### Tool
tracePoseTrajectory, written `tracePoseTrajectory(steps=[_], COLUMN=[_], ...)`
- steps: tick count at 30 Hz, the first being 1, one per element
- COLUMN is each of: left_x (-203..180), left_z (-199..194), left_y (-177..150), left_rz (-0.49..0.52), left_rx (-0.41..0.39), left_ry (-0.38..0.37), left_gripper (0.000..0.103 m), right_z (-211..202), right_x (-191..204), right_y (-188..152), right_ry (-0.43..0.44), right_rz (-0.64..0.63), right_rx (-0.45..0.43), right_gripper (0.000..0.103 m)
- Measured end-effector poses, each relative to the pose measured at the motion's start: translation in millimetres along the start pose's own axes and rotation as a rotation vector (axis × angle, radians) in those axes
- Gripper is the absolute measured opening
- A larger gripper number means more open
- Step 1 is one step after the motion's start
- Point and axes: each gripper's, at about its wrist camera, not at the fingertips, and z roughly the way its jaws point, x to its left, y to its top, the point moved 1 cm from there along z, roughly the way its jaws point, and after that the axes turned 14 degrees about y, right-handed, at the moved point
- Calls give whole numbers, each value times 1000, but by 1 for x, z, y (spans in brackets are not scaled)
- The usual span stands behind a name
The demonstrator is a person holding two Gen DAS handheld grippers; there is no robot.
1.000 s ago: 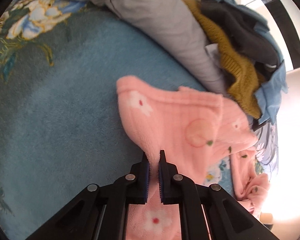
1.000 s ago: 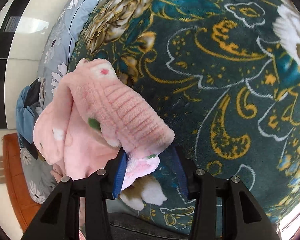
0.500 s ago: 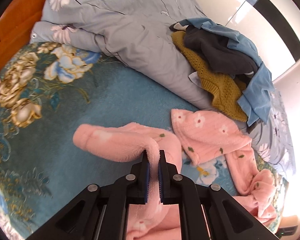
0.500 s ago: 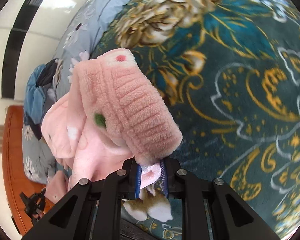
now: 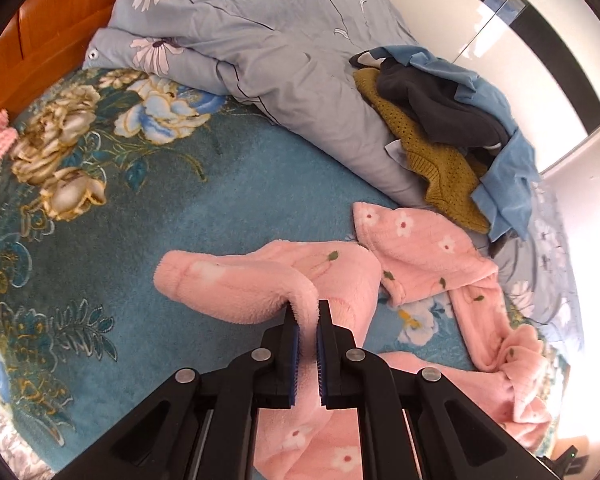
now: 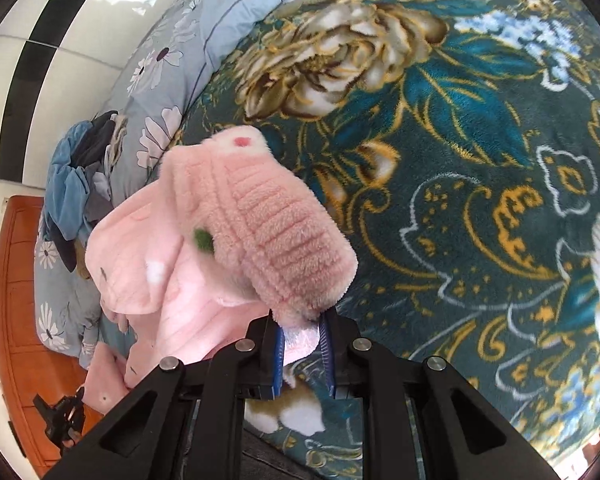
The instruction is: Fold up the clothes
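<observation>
Facing clothes pile (image 5: 452,128), left view only.

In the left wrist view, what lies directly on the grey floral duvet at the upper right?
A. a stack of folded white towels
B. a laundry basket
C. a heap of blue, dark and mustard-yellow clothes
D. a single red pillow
C: a loose heap of clothes in blue, dark grey and mustard knit rests on the grey floral duvet, beyond the pink fleece garment.
</observation>
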Motion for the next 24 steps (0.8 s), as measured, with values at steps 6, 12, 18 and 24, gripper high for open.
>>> tracePoseTrajectory(steps=[6, 12, 18, 24], left_x=[34, 73, 136, 185], left_z=[13, 27, 8, 23], left_y=[3, 9, 4, -29], left_rz=[-20, -66, -123, -197], left_rx=[15, 16, -60, 0], left_ry=[-136, -199, -171, -60], left_gripper=[8, 7, 7, 7], right_z=[-28, -113, -144, -110], right_x=[60, 75, 85, 32], right_y=[-16, -39, -37, -25], right_ry=[-133, -240, -268, -336], right_rz=[-53, -118, -111, -104], right_rx=[-125, -240, -312, -198], right_gripper=[15, 14, 13, 13])
